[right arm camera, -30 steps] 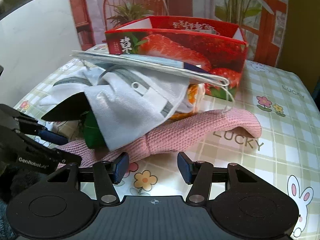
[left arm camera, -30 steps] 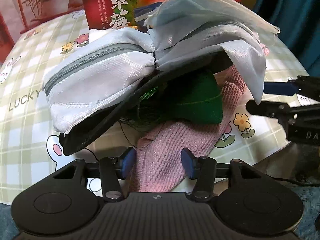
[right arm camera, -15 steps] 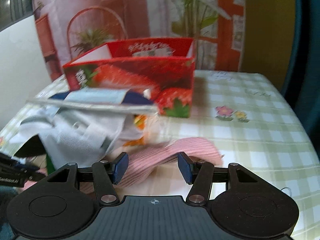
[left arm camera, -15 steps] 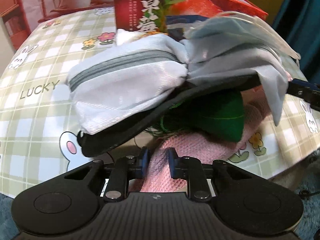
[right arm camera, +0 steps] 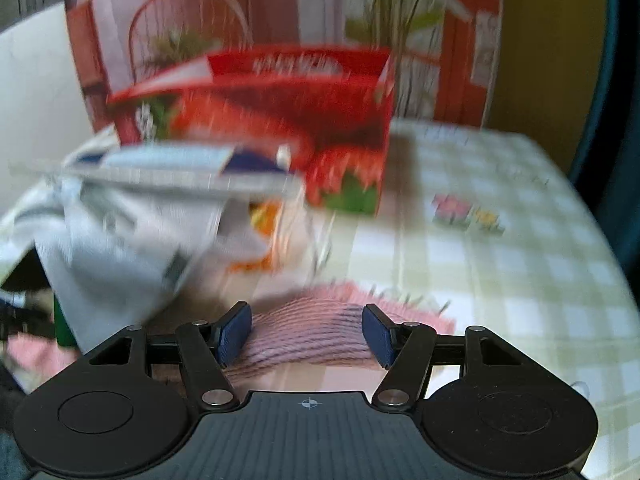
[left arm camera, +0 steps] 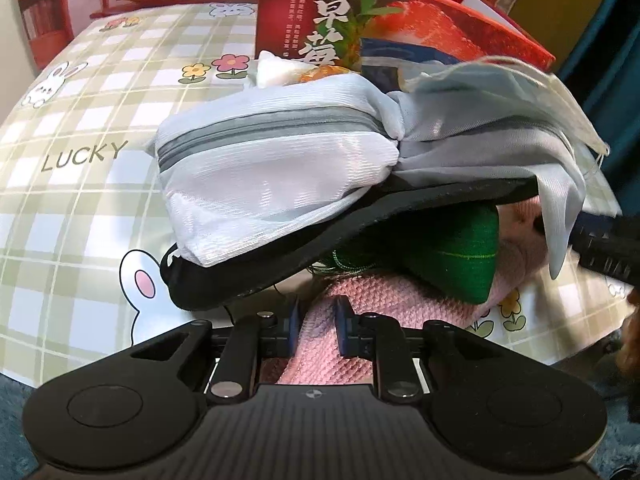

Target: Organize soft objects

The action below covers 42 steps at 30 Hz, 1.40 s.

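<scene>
Tablecloth [left arm camera: 80, 120] partly under heaped fabrics [left arm camera: 280, 176]

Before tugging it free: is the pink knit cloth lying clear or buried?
Buried: the pink knit cloth runs under the green pouch, black piece and white mesh bag.

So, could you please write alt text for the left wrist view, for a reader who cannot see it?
The left gripper is closing its blue pads on a pink knitted cloth at the near edge of a checked tablecloth. On the cloth lie a green fabric piece, a black curved brim and a white mesh zip bag, before a red strawberry box.
</scene>
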Each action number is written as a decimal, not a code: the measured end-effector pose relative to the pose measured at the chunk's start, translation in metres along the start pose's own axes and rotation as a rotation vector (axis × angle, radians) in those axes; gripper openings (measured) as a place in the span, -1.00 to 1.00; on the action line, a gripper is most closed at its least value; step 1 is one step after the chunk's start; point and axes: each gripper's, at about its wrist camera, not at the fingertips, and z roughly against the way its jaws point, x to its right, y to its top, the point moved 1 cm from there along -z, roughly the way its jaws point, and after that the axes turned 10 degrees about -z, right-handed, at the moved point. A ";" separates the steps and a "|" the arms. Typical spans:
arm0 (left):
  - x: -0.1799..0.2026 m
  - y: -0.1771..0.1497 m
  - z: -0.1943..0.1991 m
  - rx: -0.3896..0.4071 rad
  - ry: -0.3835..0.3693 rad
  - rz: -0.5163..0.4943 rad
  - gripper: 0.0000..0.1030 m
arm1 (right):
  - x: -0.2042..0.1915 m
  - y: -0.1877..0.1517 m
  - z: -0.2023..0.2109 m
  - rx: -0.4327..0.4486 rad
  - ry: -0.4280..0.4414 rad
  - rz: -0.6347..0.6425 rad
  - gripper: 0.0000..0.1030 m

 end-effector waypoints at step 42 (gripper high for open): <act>0.013 -0.004 -0.006 0.015 -0.139 -0.032 0.27 | 0.002 -0.021 -0.001 -0.120 0.032 -0.045 0.25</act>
